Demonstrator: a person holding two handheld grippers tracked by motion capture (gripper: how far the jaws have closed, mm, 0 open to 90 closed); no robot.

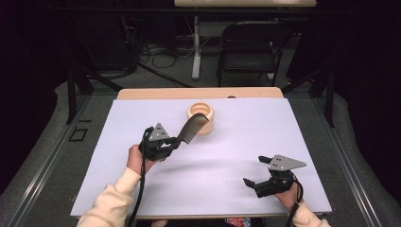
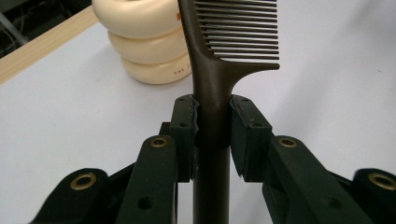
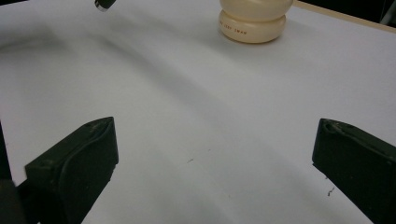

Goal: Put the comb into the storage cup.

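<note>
The comb [image 2: 219, 60] between the left jaws is dark brown. The ribbed holder [image 2: 144, 42] beyond it is cream, with small reddish lettering near its base. Both grippers, left [image 1: 176, 141] and right [image 1: 253, 170], are black with grey plates. The desk [image 1: 246, 137] is white, edged in pale wood.

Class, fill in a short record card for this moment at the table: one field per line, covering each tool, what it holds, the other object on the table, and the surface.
Left tool: shut on the comb's handle, raised above the table
Comb: dark, teeth end angled up toward the holder
Right tool: open, holding nothing, near the table's front right
Holder: cream, ribbed, round, open top, standing toward the table's far side
Comb and holder: in the left gripper view, the holder sits beyond the comb; contact cannot be told
Table: white top, wooden far edge
</note>
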